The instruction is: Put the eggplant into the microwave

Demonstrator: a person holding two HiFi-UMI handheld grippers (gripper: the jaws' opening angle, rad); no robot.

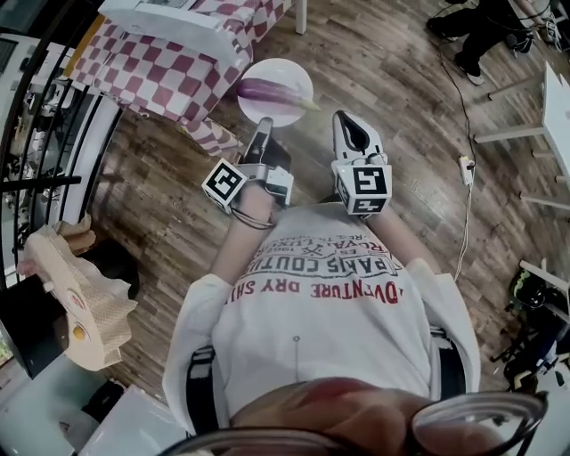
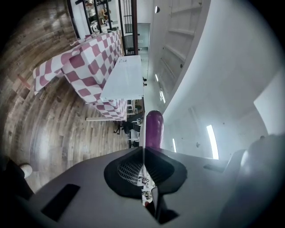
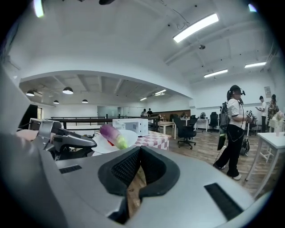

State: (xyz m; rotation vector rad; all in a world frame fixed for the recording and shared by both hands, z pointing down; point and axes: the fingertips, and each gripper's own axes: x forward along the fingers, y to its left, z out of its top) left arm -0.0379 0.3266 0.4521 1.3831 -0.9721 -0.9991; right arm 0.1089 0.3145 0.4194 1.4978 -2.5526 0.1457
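The eggplant (image 1: 267, 90) is purple with a green tip, the plate (image 1: 283, 71) white, the tablecloth (image 1: 160, 76) red-and-white checked, the microwave (image 1: 178, 22) white.

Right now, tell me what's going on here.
A person holds a white plate with an eggplant lying on it. The left gripper is clamped on the plate's near rim. The right gripper is alongside, its jaws together on nothing. A white microwave sits ahead on a red-checked table. The eggplant is not yet inside it.
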